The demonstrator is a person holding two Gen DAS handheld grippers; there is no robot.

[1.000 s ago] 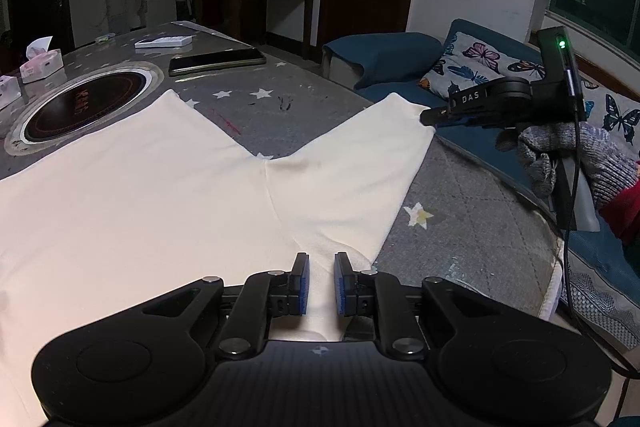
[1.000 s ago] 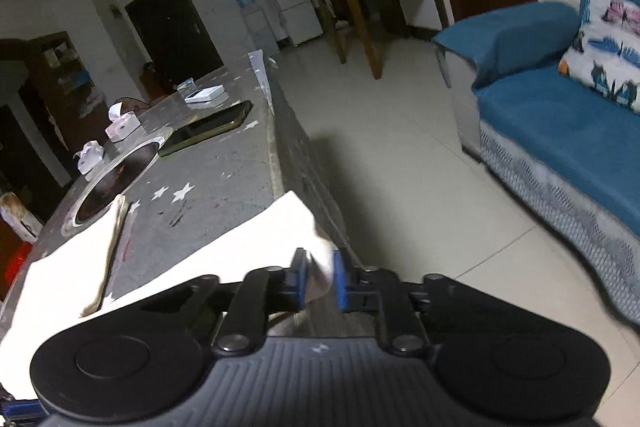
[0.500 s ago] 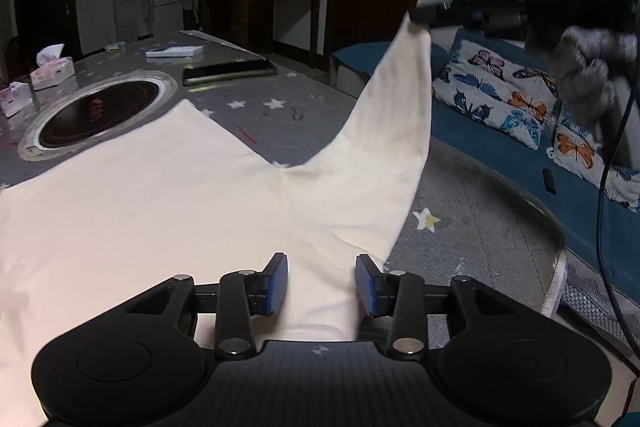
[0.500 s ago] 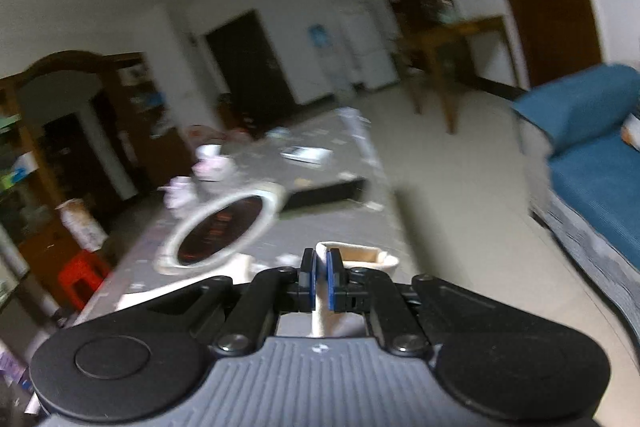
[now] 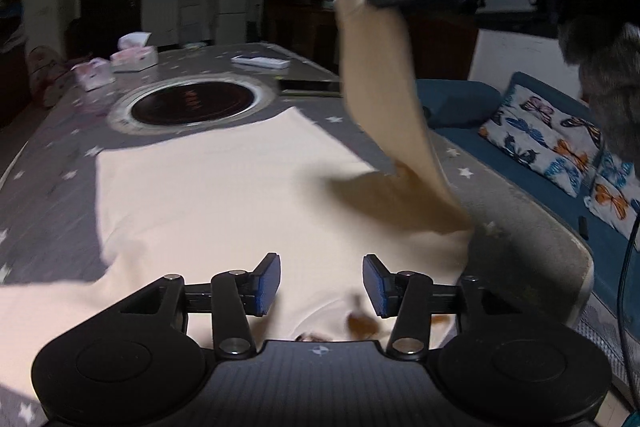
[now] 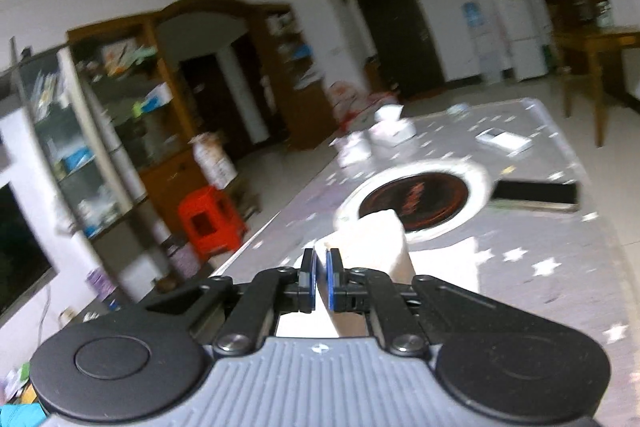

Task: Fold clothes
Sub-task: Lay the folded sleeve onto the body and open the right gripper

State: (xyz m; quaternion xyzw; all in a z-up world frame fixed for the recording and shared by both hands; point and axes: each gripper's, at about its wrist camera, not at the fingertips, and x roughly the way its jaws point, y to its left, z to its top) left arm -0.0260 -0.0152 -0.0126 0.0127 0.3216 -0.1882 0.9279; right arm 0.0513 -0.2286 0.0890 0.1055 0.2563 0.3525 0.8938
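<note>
The right gripper (image 6: 320,281) is pinching the end of one sleeve of the cream garment (image 5: 224,195) between its blue pads, pressed together on the cloth. In the left wrist view it is now in the upper right of the frame, holding the sleeve high above the grey star-patterned table (image 5: 52,163); one second ago the sleeve was lying flat toward the right edge of the table. The left gripper (image 5: 320,285), at the lower middle of the frame, is opening its jaws; one second ago they were almost together. The cloth is lying under them, not gripped. The garment is spread flat in the middle of the frame, with its long axis running from the lower left to the round black cooktop (image 5: 192,103) in the upper middle. The lifted sleeve is pointing up and slightly to the left, its length running from the lower right edge of the garment to the right gripper.
</note>
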